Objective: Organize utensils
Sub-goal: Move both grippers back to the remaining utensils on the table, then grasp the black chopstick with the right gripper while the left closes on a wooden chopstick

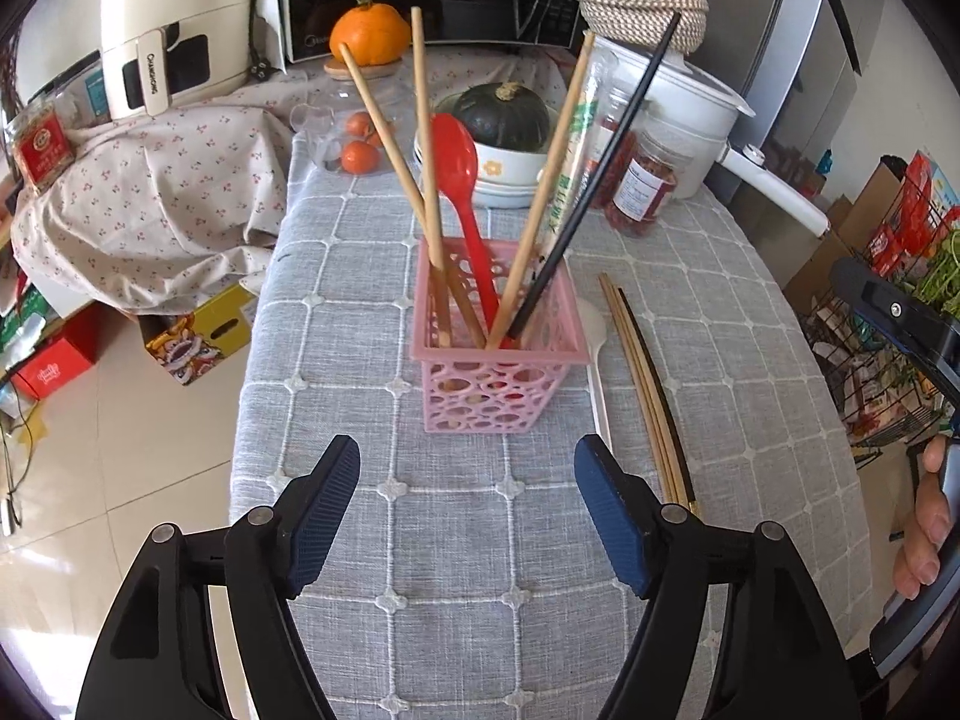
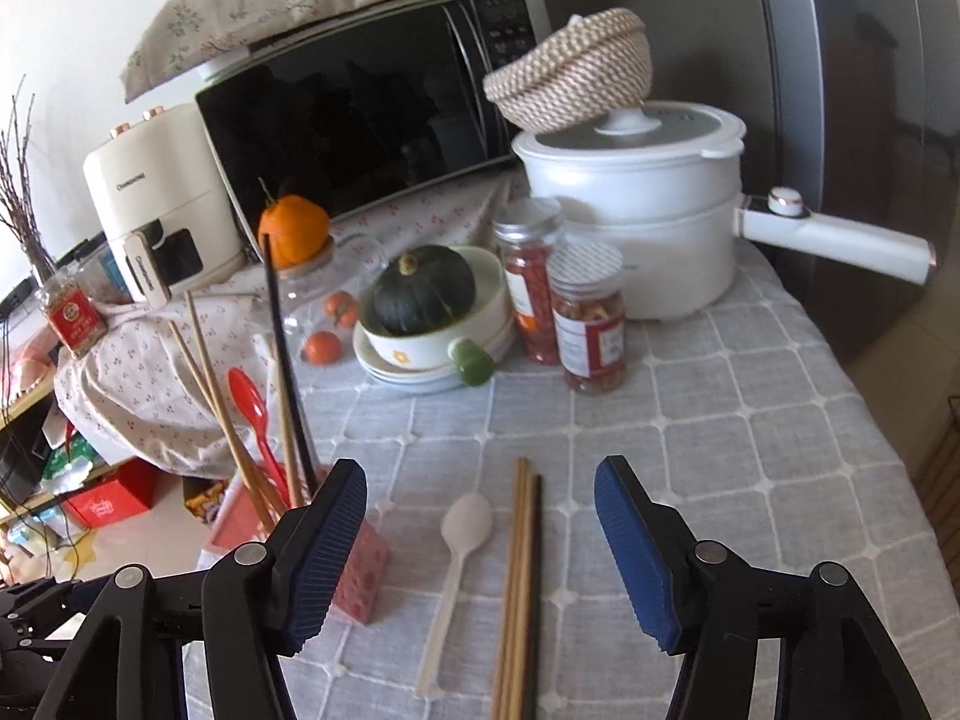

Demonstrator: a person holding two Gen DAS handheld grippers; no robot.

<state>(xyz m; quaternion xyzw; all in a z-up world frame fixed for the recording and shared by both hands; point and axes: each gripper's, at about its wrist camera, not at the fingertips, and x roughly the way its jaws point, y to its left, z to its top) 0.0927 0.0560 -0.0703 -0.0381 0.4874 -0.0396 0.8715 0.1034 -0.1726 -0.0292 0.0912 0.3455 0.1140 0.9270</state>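
A pink perforated basket (image 1: 498,372) stands on the grey checked tablecloth (image 1: 420,540) and holds a red spoon (image 1: 459,180), several wooden chopsticks (image 1: 384,120) and a black chopstick (image 1: 606,162). To its right lie a white spoon (image 2: 459,558) and a bundle of wooden and black chopsticks (image 2: 522,588). My left gripper (image 1: 468,510) is open and empty, just in front of the basket. My right gripper (image 2: 480,546) is open and empty, its fingers either side of the lying spoon and chopsticks. The basket (image 2: 360,570) shows partly behind its left finger.
At the back of the table stand a bowl with a dark green squash (image 2: 423,291), two jars (image 2: 585,318), a white electric pot (image 2: 636,210), a microwave (image 2: 360,120) and an air fryer (image 1: 168,30). The floor drops off left; a wire rack (image 1: 888,312) stands right.
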